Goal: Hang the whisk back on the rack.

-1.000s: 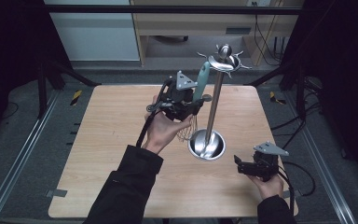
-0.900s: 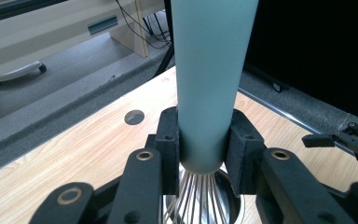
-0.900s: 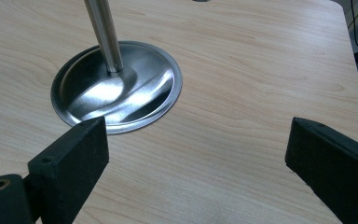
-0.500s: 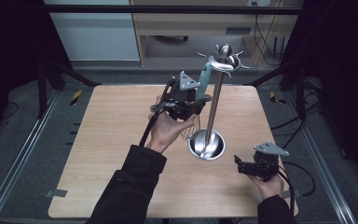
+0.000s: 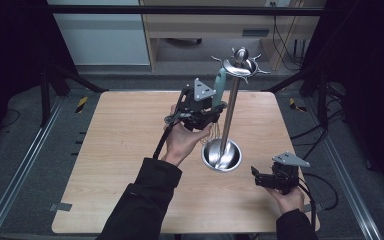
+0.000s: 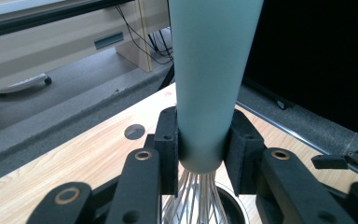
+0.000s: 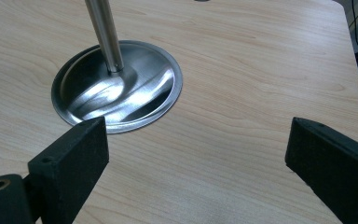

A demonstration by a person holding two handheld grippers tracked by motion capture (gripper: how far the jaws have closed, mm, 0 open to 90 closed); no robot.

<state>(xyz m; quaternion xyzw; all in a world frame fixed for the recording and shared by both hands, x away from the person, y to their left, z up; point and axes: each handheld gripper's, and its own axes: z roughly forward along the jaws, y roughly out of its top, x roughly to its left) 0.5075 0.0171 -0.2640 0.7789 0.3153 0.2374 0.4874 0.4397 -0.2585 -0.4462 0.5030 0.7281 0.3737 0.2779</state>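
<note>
your left gripper (image 5: 211,111) clamps the whisk (image 6: 213,84) by its teal handle, wires hanging down, so the handle top can reach the hooks of the utensil stand (image 5: 234,100) just at its 3 o'clock. your right gripper (image 5: 265,178) rests open at the stand base's 4 o'clock on the surface (image 5: 130,150), clear of the work.

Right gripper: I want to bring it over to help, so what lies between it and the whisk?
In the high view, the stand's round steel base lies between the right gripper and the whisk; otherwise bare table.
</note>
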